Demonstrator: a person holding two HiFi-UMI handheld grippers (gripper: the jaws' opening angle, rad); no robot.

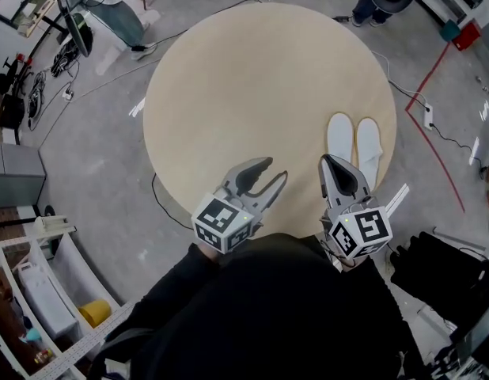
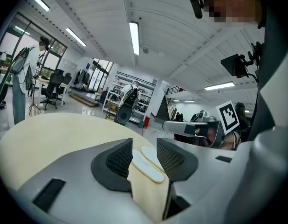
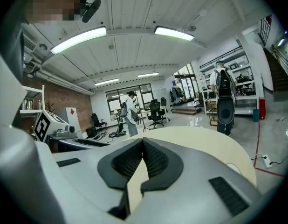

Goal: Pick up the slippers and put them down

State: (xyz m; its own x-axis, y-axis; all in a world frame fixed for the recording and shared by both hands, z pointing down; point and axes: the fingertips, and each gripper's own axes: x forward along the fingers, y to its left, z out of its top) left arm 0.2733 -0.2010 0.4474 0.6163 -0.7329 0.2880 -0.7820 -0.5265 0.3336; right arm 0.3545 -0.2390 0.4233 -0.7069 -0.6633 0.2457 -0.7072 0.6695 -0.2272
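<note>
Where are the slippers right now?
In the head view, the white slippers lie side by side on the right of the round table, near its front edge, just ahead of the shut right gripper.

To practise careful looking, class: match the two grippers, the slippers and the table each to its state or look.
Things:
1. left gripper
2. right gripper
3. slippers
4. table

States:
A. white, side by side
B. jaws shut
C. round, beige
D. jaws apart

Pairs: 1-D, 2-B, 3-A, 4-C
</note>
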